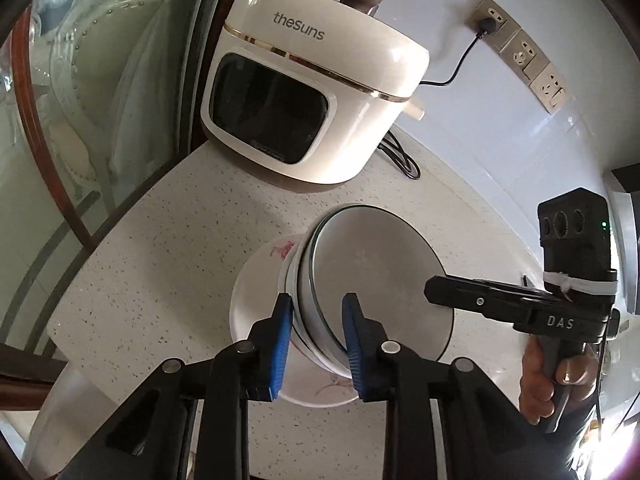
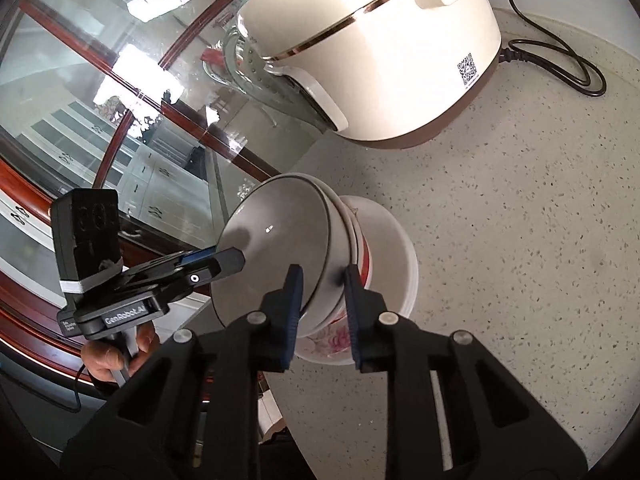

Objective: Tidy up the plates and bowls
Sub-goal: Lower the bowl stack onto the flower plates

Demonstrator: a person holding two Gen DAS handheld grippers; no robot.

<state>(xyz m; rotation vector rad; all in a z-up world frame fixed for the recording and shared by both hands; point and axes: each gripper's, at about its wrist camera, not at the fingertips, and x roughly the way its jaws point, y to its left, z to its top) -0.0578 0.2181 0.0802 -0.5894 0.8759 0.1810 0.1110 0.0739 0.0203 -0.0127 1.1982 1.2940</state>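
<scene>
At the far left stands a glass cabinet door [image 1: 100, 92] in a red-brown wooden frame, with glassware visible behind it. To its right, on the speckled worktop [image 1: 160, 264], sits a white rice cooker [image 1: 308, 92] with a dark front window; its black cord [image 1: 400, 156] lies coiled behind it and runs up to a wall socket [image 1: 490, 20]. In front of the cooker is the stack of bowls [image 1: 376, 276]: several nested bowls with a dark rim line, tilted on their side above a white plate [image 1: 248, 312] with a pink flower pattern that lies on the worktop. My left gripper [image 1: 316, 340] takes the near rim of the stack between its blue fingers [image 1: 280, 344]; one finger lies on the outside of the bowls, the other inside the top bowl, and they pinch the stacked rims. My right gripper [image 2: 322, 312] takes the opposite rim in the same manner, one finger inside the top bowl, one outside, pinching the rims. Each gripper appears in the other's wrist view, reaching to the edge of the bowls, with my hand [image 1: 552, 380] wrapped round its handle. The stack hangs tilted between the two grippers, just over the plate; whether the lowest bowl touches the plate I cannot tell.
</scene>
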